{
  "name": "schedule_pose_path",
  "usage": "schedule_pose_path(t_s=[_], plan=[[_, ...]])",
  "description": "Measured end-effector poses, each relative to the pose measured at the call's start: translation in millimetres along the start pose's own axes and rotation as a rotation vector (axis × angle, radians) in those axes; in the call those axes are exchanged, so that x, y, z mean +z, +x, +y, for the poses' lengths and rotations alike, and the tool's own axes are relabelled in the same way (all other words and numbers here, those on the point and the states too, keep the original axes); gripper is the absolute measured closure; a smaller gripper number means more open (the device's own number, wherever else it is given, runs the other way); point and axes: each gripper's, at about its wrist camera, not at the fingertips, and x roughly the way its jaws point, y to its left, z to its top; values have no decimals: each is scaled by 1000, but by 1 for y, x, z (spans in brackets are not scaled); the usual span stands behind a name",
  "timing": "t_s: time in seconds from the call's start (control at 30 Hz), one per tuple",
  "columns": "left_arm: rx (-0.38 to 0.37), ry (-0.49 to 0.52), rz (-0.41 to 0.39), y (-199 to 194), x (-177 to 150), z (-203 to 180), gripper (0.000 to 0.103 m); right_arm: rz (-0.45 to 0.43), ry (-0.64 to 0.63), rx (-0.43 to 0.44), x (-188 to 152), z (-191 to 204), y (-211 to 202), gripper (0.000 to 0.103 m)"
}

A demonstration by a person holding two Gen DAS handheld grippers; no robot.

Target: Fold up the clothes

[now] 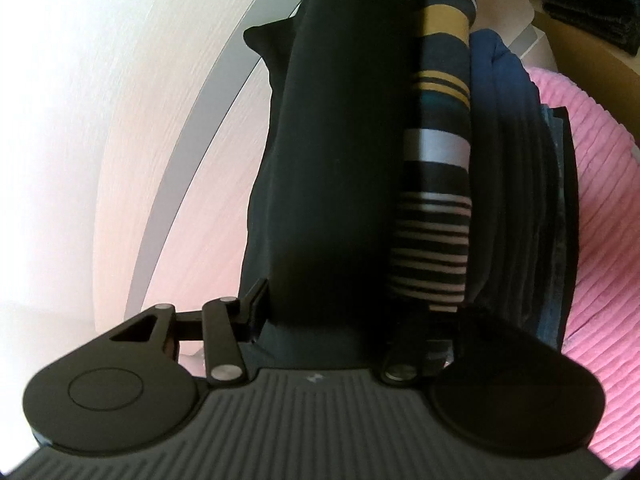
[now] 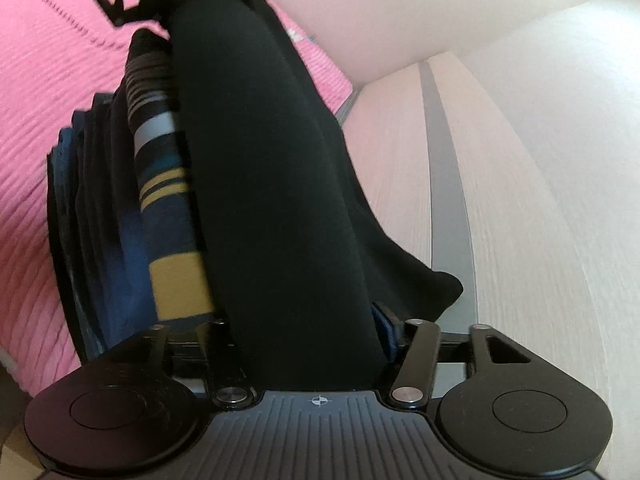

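Note:
A folded black garment (image 1: pixel 340 160) (image 2: pixel 272 184) lies as a long roll against a pile of folded clothes: a striped piece (image 1: pixel 436 184) (image 2: pixel 168 184) and navy pieces (image 1: pixel 508 160) (image 2: pixel 100 200). My left gripper (image 1: pixel 348 312) is at one end of the roll with the black cloth between its jaws. Its left finger (image 1: pixel 256 308) lies close beside the fold, and the other finger is hidden by cloth. My right gripper (image 2: pixel 304 340) is at the opposite end, standing wide, with the roll between its fingers (image 2: pixel 404 332) and a gap at the sides. Each view shows part of the other gripper at the top.
The pile rests on a pink ribbed cloth (image 1: pixel 592 200) (image 2: pixel 60 80). On the other side is a white wood-grain surface (image 1: pixel 120 120) (image 2: pixel 520 200) with a grey strip (image 1: pixel 192 160) (image 2: pixel 448 184). A brown box (image 1: pixel 592 60) and dark stacked clothes (image 1: pixel 600 0) are beyond.

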Motion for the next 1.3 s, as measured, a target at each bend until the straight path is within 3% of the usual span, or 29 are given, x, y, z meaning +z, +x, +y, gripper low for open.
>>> schedule_pose_path(t_s=[0.17,0.37,0.43,0.47,0.5,0.6,0.7,0.87,1.03,1.3], plan=[[7,2,15,1,0,-6,57,37,8,-23,-8,-9,-9,21],[34,-26,-13,-22,-7,3,57,-5,55,4,-9,4,-31,22],[36,-14,-23,-27,-10,0,57,13,76,20,-8,7,-22,30],[32,-3,-29,-26,-10,0,57,21,106,29,-8,6,-19,44],[28,9,-35,-26,-9,0,58,30,137,42,-8,4,-16,50],[78,67,-53,-20,-5,9,67,31,178,30,-6,10,-14,59],[166,82,-76,-16,-4,16,71,28,219,2,-1,8,-19,60],[70,81,-16,-5,-13,-10,68,53,192,28,4,33,1,59],[82,0,8,-14,-18,-17,65,54,207,35,7,28,6,58],[62,-43,36,-8,-23,-3,65,56,245,45,10,22,5,57]])
